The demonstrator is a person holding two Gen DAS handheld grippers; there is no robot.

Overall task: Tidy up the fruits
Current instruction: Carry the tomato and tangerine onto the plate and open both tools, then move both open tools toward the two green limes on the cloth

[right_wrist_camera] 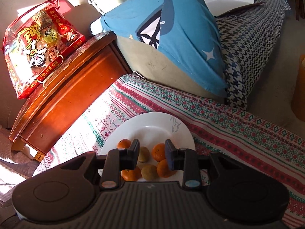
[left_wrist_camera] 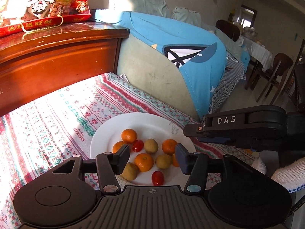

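A white plate (left_wrist_camera: 146, 122) lies on a patterned cloth and holds several small oranges (left_wrist_camera: 144, 162), three yellow-green fruits (left_wrist_camera: 151, 146) and two cherry tomatoes (left_wrist_camera: 157, 178). My left gripper (left_wrist_camera: 152, 156) is open and empty, just above the fruit at the plate's near side. My right gripper (right_wrist_camera: 151, 154) is open and empty, low over the same plate (right_wrist_camera: 152, 122), with oranges (right_wrist_camera: 159, 151) and a yellow-green fruit (right_wrist_camera: 149, 171) between its fingers. In the left wrist view the right gripper's fingers (left_wrist_camera: 213, 131) reach in from the right beside the plate.
The patterned cloth (left_wrist_camera: 57, 114) covers the surface. A wooden cabinet (left_wrist_camera: 57, 57) with a red snack bag (left_wrist_camera: 47, 3) stands at the back left. A blue pillow (left_wrist_camera: 171, 47) leans behind the plate. Chairs and a table (left_wrist_camera: 266, 66) stand far right.
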